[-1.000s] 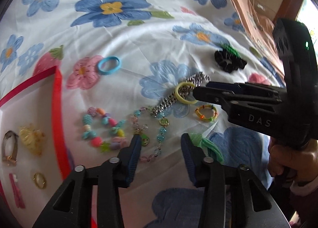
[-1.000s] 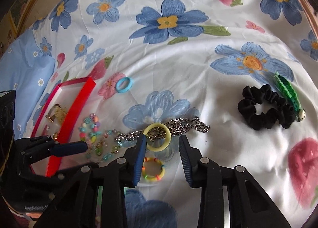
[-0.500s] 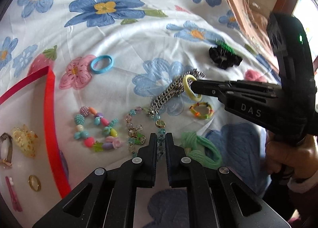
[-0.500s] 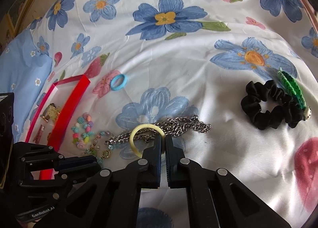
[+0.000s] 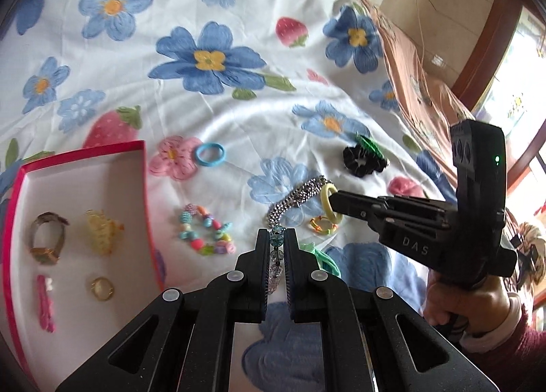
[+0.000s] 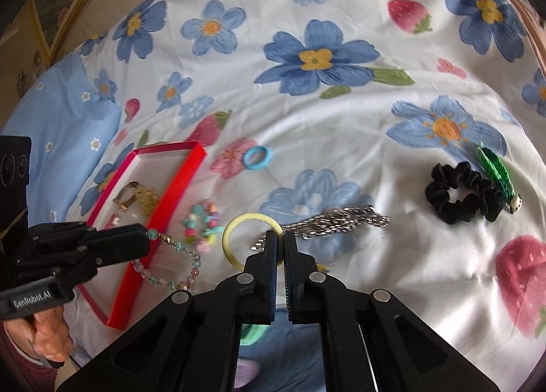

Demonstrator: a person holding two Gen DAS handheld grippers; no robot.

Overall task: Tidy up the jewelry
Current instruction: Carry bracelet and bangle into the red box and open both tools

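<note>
Left gripper (image 5: 276,241): jaws closed on the clear and teal bead strand (image 5: 275,257), which is pinched between the tips and hangs below them, off the bed sheet (image 5: 239,112).
Right gripper (image 6: 277,242): jaws closed on the rim of the pale yellow ring (image 6: 239,238); the ring sticks out to the left of the tips.
Silver chain (image 6: 334,224): trails from just behind the right jaws off to their right, partly blurred; whether it is threaded through the ring cannot be told.
Red tray (image 5: 145,187): open, white inside, to the left of the left jaws. It holds a watch (image 5: 46,238), a yellow hair claw (image 5: 102,233), a gold ring (image 5: 100,288) and a pink clip (image 5: 44,303).
Pastel bead bracelet (image 5: 204,231): on the sheet between the tray wall and the left jaws, close to their left.
Orange and yellow band (image 5: 322,224): on the sheet just right of the left jaws, below the right gripper's tip.
Green hair tie (image 5: 322,257): beside the left jaws' right finger.
Blue hair tie (image 5: 210,154): well ahead of the left jaws, a little to the left, next to a pink printed flower.
Black scrunchie (image 6: 459,192): far right of the right jaws, with a green clip (image 6: 496,173) touching its far edge.
Person's hand (image 5: 467,303): grips the right gripper's handle.
</note>
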